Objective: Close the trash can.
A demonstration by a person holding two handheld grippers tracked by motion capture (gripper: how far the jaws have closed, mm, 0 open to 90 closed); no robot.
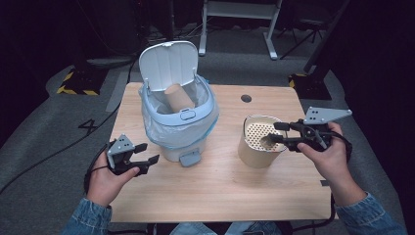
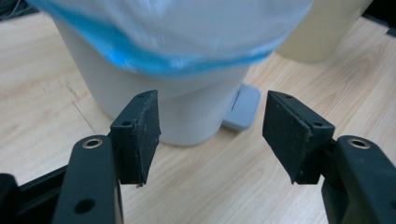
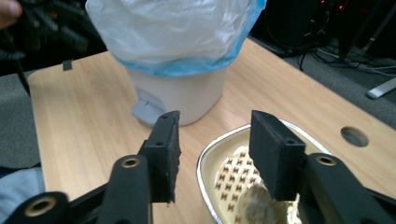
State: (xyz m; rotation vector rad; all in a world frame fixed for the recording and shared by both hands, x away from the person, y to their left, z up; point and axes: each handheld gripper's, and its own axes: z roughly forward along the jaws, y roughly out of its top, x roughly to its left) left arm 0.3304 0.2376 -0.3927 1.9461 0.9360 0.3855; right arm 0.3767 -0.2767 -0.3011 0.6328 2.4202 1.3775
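Note:
A white pedal bin [image 1: 171, 147] stands on the wooden table [image 1: 220, 188], its lid [image 1: 169, 61] raised. A clear liner with a blue edge hangs over its rim, and a cardboard tube [image 1: 177, 97] leans inside. My left gripper [image 1: 149, 152] is open just left of the bin, with nothing between the jaws; in the left gripper view it [image 2: 210, 121] faces the bin's base [image 2: 187, 116]. My right gripper [image 1: 275, 132] is open at the top of a tan round container [image 1: 254, 152]. The container's silver rim [image 3: 201, 158] passes between its jaws [image 3: 215, 135] without being touched by either pad.
The bin's grey pedal [image 1: 190, 158] sticks out toward the table's front. A cable hole [image 1: 246, 98] lies behind the container. The container has a perforated floor [image 1: 259, 132]. Bare table runs along the front edge. Dark floor, cables and a white frame [image 1: 240, 14] surround the table.

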